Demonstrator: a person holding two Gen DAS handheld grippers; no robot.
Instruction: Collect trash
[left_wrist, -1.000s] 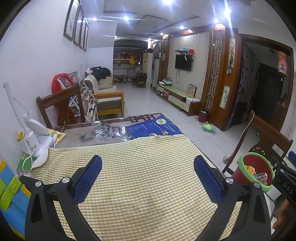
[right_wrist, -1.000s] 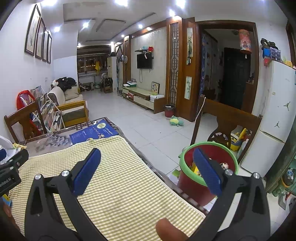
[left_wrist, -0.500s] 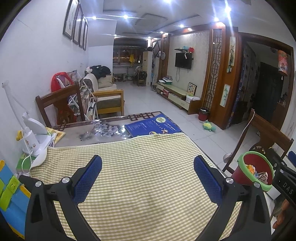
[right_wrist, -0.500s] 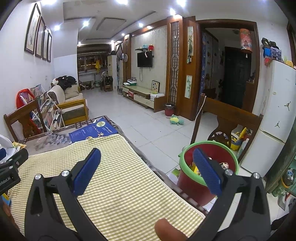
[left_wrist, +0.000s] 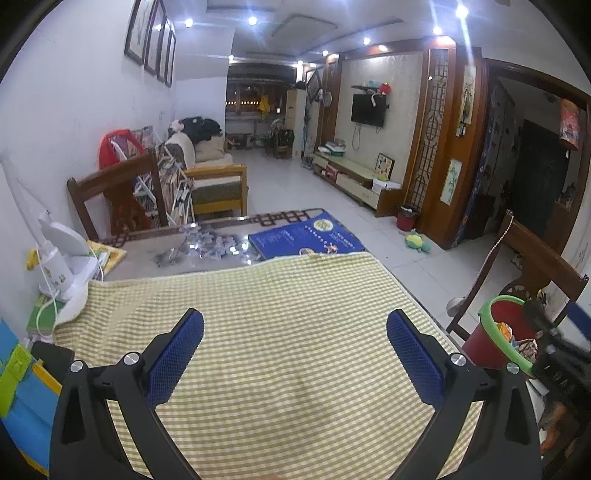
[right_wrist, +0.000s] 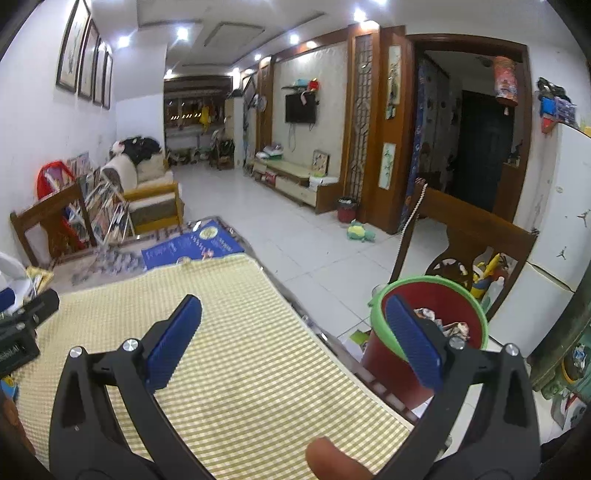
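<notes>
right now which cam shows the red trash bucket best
The right wrist view: the red trash bucket sits close, its green rim and the wrappers inside visible. The left wrist view shows it small at the right edge, partly hidden.

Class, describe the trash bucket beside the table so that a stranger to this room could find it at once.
Start at the table under the yellow checked cloth and go to its right edge, in front of the carved wooden chair. There stands the red bucket, crumpled wrappers inside. Its bright green rim sets it apart from the small red bin across the room.
</notes>
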